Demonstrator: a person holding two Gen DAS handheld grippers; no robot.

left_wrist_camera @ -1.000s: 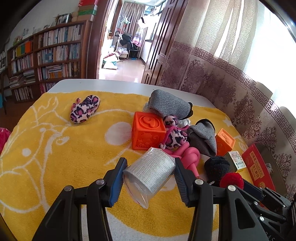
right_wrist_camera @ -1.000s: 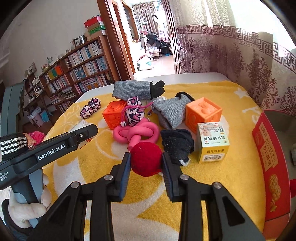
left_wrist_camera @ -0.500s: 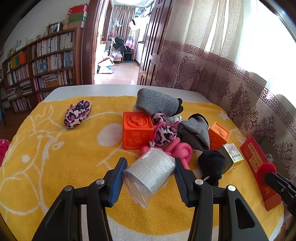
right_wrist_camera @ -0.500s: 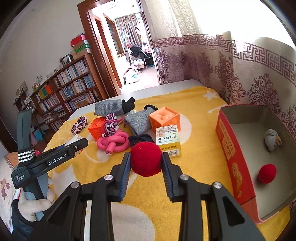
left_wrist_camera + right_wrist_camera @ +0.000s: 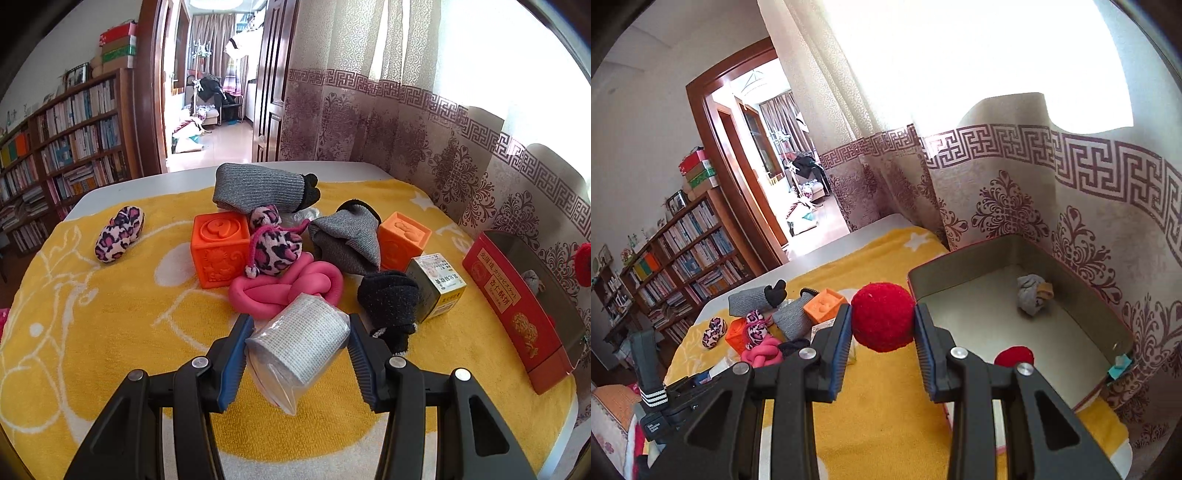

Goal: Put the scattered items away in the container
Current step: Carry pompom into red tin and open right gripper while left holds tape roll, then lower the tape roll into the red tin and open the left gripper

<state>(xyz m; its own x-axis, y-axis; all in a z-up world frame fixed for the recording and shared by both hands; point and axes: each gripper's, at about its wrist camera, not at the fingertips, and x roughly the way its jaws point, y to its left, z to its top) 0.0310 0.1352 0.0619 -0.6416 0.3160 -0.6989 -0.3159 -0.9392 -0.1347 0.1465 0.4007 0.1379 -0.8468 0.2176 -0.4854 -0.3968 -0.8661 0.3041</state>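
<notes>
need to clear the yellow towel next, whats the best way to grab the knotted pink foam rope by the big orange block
Probably best to grip the knotted pink foam rope across its bunched middle, from above. The coils lie flat on the yellow towel, and the leopard-print plush ball rests on its far edge, so approach from the near side.

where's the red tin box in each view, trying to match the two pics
Left wrist view: red tin box at the right edge, printed side wall facing the camera.
Right wrist view: right of centre, its open inside showing, beyond the red ball.
Shared landmark: the small orange block.
</notes>
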